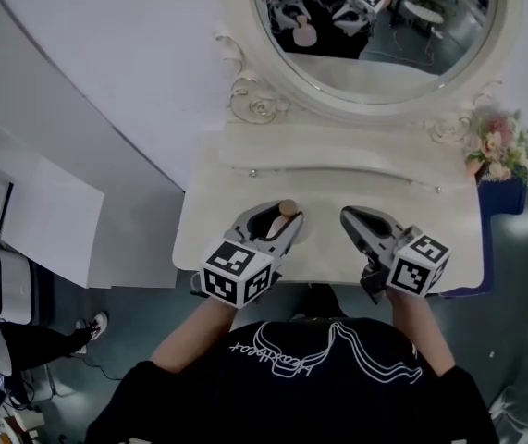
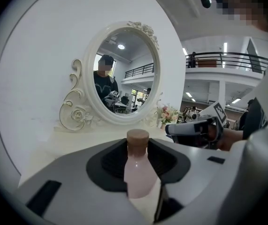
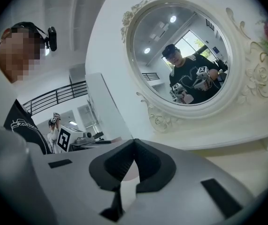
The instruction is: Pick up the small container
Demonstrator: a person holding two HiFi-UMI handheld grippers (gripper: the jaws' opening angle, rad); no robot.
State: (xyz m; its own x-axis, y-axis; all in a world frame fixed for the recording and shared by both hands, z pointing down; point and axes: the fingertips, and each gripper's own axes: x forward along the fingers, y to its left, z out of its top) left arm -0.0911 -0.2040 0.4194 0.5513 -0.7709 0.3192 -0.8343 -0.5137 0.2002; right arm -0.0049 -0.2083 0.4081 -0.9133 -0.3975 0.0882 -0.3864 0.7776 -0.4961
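1. Small container (image 2: 137,172), a pale-pink smooth bottle w/ brown round cap: clamped upright btwn jaws of left gripper (image 2: 138,146), over the cream dressing table (image 1: 337,183). Can't tell if base is clear of top.
2. Empty right gripper (image 3: 134,143): jaws together, just beside.
3. Risk: slick tapered body. A fast swing or slack squeeze could let it tilt, slip out and drop on the tabletop.

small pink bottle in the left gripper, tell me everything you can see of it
The small pale pink bottle has a smooth, glossy body that narrows under a round tan cap. It stands upright, clamped between the dark pads of the left gripper, over the cream dressing table; its base is hidden.
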